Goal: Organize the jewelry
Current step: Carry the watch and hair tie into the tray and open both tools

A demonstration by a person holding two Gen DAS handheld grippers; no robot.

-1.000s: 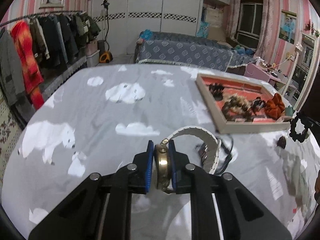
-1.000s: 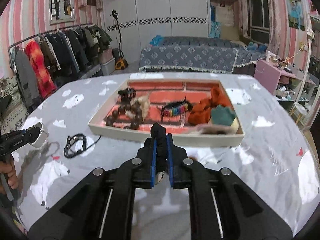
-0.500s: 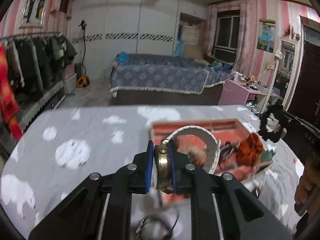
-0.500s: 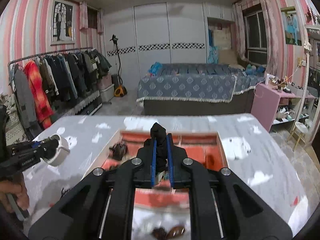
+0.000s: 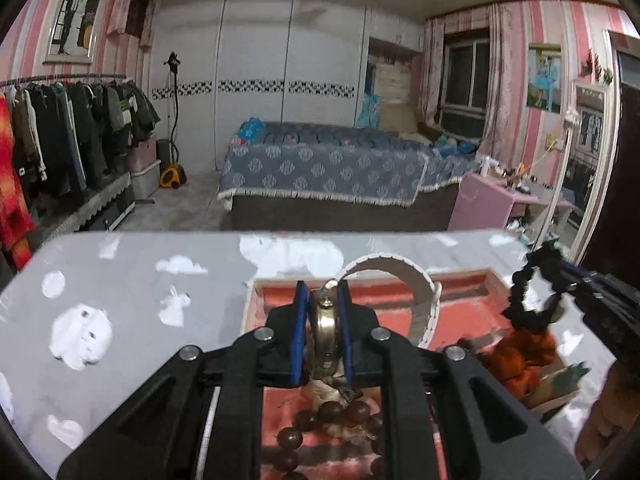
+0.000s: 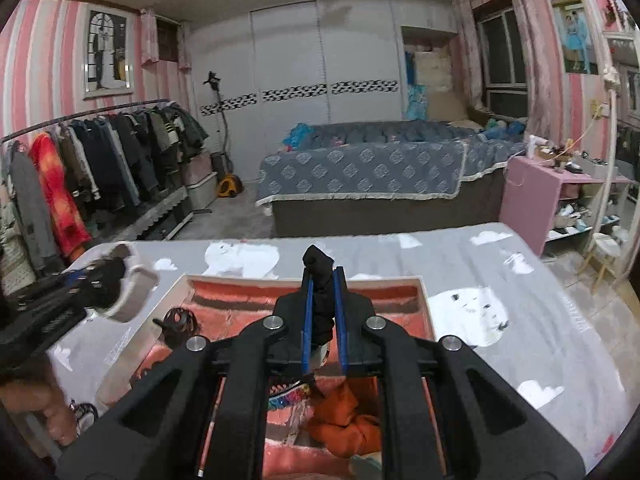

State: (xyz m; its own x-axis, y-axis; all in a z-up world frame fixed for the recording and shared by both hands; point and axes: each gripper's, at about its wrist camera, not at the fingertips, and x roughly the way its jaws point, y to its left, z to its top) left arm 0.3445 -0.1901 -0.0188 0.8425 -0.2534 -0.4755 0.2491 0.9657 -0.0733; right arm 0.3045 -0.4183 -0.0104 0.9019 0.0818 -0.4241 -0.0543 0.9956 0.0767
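Both loads hang over a crowded tray [image 5: 486, 276] — dropped carelessly, the watch [image 5: 326, 326] could tangle in the wooden beads [image 5: 320, 420]. The left claw [image 5: 323, 332] is clamped on the watch case; the right claw [image 6: 321, 316] is clamped on a black scrunchie [image 6: 320, 280], above the orange one [image 6: 344, 416].

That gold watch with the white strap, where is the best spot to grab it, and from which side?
Grip the watch by its round gold case, front and back, as the left tongs do now. The case is rigid and flat-sided, while the white strap is a curved loop. Coming from the case's edge leaves the strap looping free ahead.
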